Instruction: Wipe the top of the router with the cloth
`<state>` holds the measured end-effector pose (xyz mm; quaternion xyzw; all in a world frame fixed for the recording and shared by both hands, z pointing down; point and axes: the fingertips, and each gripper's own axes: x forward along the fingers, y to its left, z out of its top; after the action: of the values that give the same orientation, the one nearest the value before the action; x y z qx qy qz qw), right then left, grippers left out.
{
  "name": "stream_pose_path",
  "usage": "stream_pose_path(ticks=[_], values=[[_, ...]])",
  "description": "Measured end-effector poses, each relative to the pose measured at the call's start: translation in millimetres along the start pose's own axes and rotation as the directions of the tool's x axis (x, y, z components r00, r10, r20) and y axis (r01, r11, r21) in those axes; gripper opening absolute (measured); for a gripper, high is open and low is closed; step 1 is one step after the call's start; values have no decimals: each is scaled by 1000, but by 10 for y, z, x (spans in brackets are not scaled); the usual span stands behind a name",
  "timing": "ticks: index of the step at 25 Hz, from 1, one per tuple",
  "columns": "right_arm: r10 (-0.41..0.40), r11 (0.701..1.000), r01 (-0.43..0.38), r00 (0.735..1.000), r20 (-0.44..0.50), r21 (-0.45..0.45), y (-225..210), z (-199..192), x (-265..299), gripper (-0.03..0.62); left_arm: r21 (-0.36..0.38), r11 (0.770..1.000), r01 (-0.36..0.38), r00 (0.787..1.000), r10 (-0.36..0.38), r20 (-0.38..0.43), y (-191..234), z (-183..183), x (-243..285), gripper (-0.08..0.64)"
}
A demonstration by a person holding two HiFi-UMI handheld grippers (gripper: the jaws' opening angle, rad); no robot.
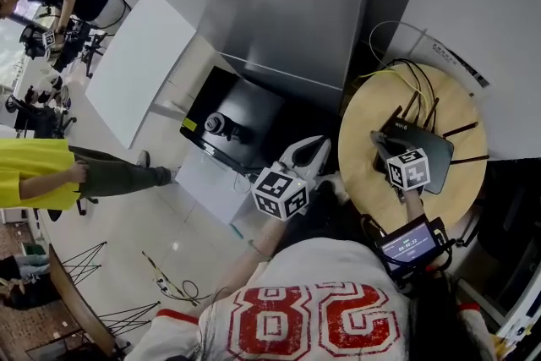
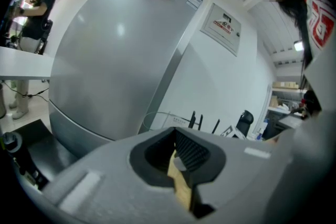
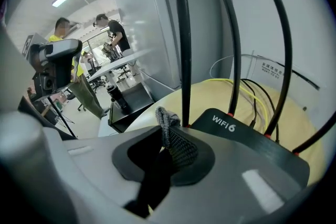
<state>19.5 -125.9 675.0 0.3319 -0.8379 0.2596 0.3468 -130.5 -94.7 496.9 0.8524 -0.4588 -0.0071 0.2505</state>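
In an open workroom, beside a tall grey cabinet (image 1: pixel 287 4), a round wooden table (image 1: pixel 359 148) carries the black router (image 1: pixel 435 148), antennas upright. The right gripper (image 3: pixel 170 152), the nearer one, is clamped on the grey cloth (image 3: pixel 167 120), with the router top just ahead. The left gripper (image 2: pixel 181 157) hangs closed and empty, off the table.

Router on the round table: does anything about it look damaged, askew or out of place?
Nothing stands out. The router lies flat on the table, its antennas stand up, and cables trail behind it.

Empty hand-held gripper (image 2: pixel 181 164), jaws together
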Motion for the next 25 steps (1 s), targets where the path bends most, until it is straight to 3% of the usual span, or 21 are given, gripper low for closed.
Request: stream_pose_path(ticks=[25], values=[[107,994,-107,994,6,32,666,-520,-191,40,22,997,80,997,-79,-20,-404,-113,166,2]])
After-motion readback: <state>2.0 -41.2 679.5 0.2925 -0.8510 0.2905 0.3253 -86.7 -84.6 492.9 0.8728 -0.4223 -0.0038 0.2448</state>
